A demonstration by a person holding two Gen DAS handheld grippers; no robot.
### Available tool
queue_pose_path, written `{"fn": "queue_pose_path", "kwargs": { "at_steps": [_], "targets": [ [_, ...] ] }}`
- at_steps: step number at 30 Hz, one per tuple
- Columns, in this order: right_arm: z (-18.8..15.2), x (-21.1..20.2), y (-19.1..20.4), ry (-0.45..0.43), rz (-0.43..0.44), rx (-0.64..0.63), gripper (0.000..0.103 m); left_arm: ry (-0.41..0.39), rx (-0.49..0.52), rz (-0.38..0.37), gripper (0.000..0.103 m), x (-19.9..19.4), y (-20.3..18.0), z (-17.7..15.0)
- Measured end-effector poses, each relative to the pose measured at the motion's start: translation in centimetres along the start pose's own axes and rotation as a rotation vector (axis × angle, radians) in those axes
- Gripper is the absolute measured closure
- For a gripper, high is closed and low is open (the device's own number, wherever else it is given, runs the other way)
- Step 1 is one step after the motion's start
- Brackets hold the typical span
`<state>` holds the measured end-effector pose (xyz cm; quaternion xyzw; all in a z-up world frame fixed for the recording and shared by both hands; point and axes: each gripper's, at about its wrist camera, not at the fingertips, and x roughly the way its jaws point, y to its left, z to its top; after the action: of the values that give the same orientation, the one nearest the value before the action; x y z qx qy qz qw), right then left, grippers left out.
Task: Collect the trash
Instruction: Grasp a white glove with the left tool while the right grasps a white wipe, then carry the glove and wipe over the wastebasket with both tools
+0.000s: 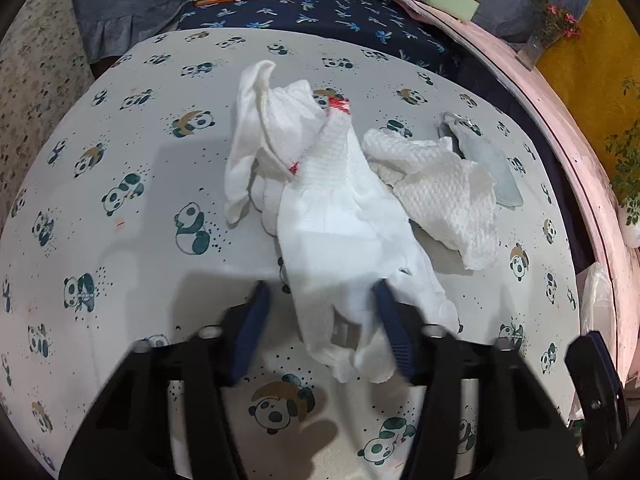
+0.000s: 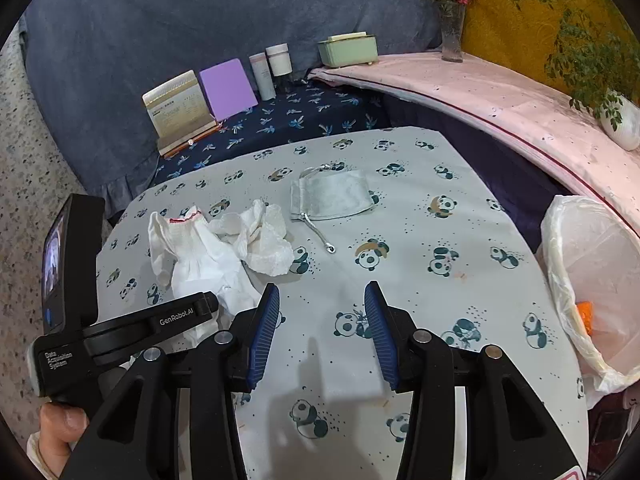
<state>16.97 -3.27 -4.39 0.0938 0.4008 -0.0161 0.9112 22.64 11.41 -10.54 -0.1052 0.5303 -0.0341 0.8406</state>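
The white glove [image 1: 340, 216] lies between the left tool's [image 1: 324, 320] parted, unclenched fingers on the table.

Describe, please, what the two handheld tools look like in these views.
Both tools, left and right, have black plastic bodies with silver pivot pins and dark blue ribbed pads. The right view shows the left unit's handle lettered "GenRobot.AI" and "Data Acquisition System", plus a small lit screen.

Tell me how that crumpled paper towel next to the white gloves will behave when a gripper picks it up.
The crumpled paper towel is thin, embossed and creased, so it probably squashes flat and droops limply. It looks very light, likely sliding if nudged. One edge touches the white gloves, so it might drag them.
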Motion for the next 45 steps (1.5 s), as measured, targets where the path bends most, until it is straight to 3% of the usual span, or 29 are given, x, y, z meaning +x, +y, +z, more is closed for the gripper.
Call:
{"fn": "queue_pose_path", "kwargs": {
  "at_steps": [1, 2, 15, 25, 28, 29, 31, 45],
  "targets": [
    [0.1, 0.4, 0.2, 0.006, 0.000, -0.001, 0.059, 0.016, 0.022, -0.005, 0.095, 0.2, -0.3, 0.1],
    [0.2, 0.8, 0.3, 0.011, 0.001, -0.001, 0.059, 0.025, 0.033, -0.013, 0.097, 0.2, -0.4, 0.1],
    [2.8, 6.6, 3.2, 0.059, 0.038, -0.011, 0.059, 0.016, 0.035, -0.066, 0.097, -1.4, 1.2, -0.8],
    [2.1, 10.2, 5.0, 0.143, 0.092, -0.027, 0.060, 0.032, 0.013, -0.066, 0.097, -0.8, 2.5, -0.9],
    [1.7, 10.4, 4.8, 0.166, 0.095, -0.032, 0.090, 0.028, 0.017, -0.063, 0.097, -1.0, 2.4, -1.0],
    [1.6, 10.3, 4.7, 0.167, 0.096, -0.034, 0.099, 0.028, 0.018, -0.064, 0.097, -1.1, 2.3, -1.0],
    [1.4, 9.6, 4.5, 0.150, 0.090, -0.034, 0.101, 0.026, 0.020, -0.069, 0.097, -1.4, 2.1, -1.1],
    [2.9, 0.6, -1.1, -0.020, 0.031, 0.040, 0.102, -0.030, 0.111, -0.119, 0.097, -5.6, -3.1, -2.7]
  ]
}}
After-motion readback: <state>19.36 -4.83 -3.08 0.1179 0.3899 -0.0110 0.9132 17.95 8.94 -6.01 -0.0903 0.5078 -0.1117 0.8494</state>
